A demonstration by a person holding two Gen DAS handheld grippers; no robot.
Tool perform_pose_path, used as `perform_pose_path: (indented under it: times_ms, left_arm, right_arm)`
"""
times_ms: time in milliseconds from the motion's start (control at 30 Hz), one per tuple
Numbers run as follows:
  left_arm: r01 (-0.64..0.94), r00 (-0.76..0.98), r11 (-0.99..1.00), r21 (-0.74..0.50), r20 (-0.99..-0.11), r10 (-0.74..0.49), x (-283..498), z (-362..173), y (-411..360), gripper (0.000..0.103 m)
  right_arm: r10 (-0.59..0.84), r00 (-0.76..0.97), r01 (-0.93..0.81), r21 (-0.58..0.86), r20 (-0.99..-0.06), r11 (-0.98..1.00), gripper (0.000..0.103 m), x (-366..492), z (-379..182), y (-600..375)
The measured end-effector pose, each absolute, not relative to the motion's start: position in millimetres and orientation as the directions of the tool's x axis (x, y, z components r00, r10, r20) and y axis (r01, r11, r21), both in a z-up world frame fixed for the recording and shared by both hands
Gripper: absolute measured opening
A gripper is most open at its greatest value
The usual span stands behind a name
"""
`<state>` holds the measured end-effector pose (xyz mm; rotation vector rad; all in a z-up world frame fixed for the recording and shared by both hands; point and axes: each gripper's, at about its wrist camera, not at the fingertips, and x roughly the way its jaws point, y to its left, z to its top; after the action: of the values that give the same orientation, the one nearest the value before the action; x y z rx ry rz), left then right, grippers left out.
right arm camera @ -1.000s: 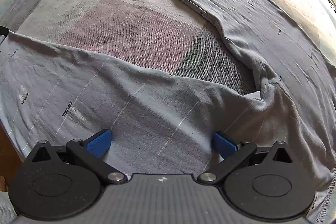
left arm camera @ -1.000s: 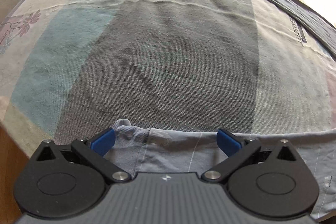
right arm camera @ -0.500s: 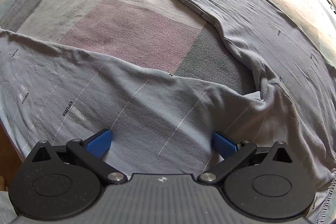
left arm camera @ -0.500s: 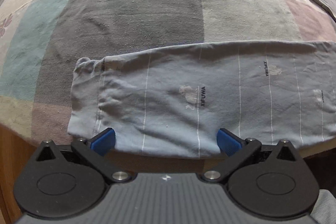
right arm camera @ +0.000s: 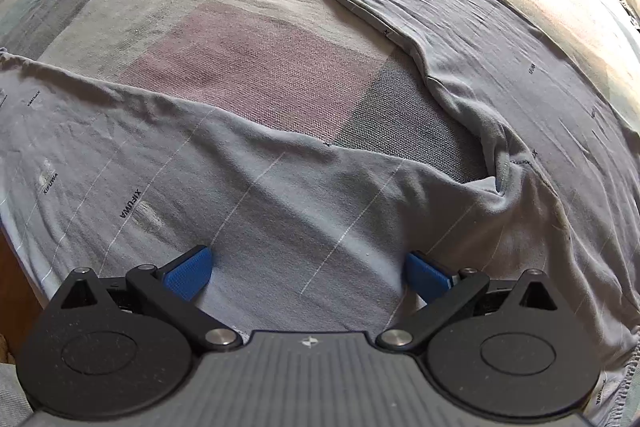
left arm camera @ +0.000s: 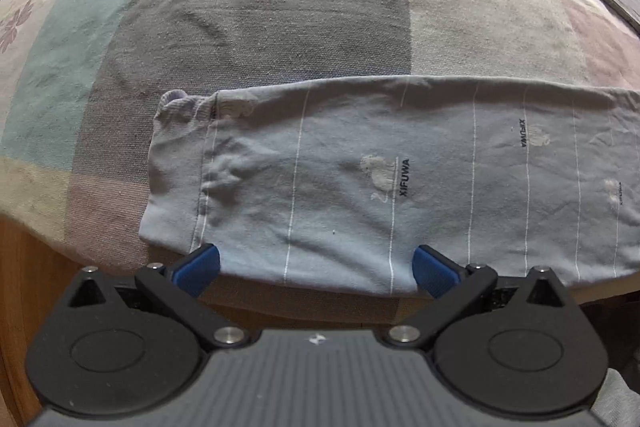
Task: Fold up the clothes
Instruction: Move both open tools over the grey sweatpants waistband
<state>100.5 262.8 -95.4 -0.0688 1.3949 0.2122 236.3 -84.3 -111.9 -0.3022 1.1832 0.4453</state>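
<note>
My left gripper (left arm camera: 316,263) is spread wide and holds nothing, hovering at the near edge of the grey-blue trousers (left arm camera: 380,179), whose cuffed leg lies flat along the bed (left arm camera: 280,7) edge. My right gripper (right arm camera: 308,269) is equally wide, empty above the cloth. I read "XIFUWA" printed on the fabric. The bedsheet beyond the leg lies bare.
</note>
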Motion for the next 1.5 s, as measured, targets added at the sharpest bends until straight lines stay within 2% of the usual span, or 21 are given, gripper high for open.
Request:
perform_pose_path:
  times_ms: [167, 333, 433, 600, 700, 833, 900, 967, 1100, 1367, 1500]
  left_arm:
    - [-0.080, 0.266, 0.997, -0.004, -0.964, 0.018, 144, -79, 211, 0.102]
    - [0.155, 0.341, 0.985, -0.082, -0.931, -0.131, 164, -76, 129, 0.102]
    - [0.280, 0.303, 0.957, -0.075, -0.939, -0.162, 155, -86, 87, 0.102]
    - [0.331, 0.241, 0.944, -0.018, -0.965, -0.103, 144, -99, 69, 0.102]
    - [0.270, 0.244, 0.959, -0.084, -0.958, -0.153, 158, -86, 66, 0.102]
    - [0.340, 0.277, 0.937, -0.082, -0.943, -0.183, 183, -81, 33, 0.102]
    - [0.333, 0.257, 0.936, -0.118, -0.943, -0.210, 198, -83, 19, 0.102]
    - [0.283, 0.178, 0.935, -0.213, -0.946, -0.270, 211, -89, 7, 0.102]
    - [0.255, 0.115, 0.925, -0.282, -0.941, -0.319, 217, -92, -11, 0.102]
    - [0.416, 0.147, 0.877, -0.239, -0.934, -0.325, 245, -66, -69, 0.102]
    - [0.508, 0.157, 0.819, -0.268, -0.906, -0.394, 271, -57, -116, 0.102]
  right_arm:
    - [0.180, 0.310, -0.492, 0.005, -0.933, 0.871, 0.103, 235, -112, -85]
    - [0.192, 0.292, -0.535, 0.007, -0.937, 0.845, 0.103, 234, -107, -89]
    - [0.191, 0.300, -0.538, 0.000, -0.935, 0.843, 0.103, 230, -102, -98]
    - [0.161, 0.331, -0.472, -0.015, -0.930, 0.881, 0.103, 211, -96, -138]
    - [0.148, 0.302, -0.428, 0.005, -0.942, 0.904, 0.103, 196, -108, -167]
    - [0.167, 0.305, -0.439, 0.017, -0.938, 0.898, 0.103, 187, -106, -177]
    - [0.170, 0.336, -0.393, 0.026, -0.926, 0.919, 0.103, 191, -99, -186]
    - [0.170, 0.381, -0.337, 0.034, -0.909, 0.941, 0.103, 194, -93, -198]
    - [0.078, 0.373, -0.172, 0.014, -0.924, 0.985, 0.103, 192, -107, -241]
    - [0.054, 0.452, -0.028, 0.046, -0.891, 0.999, 0.103, 153, -98, -294]
    - [0.005, 0.426, -0.010, 0.001, -0.904, 1.000, 0.103, 148, -114, -297]
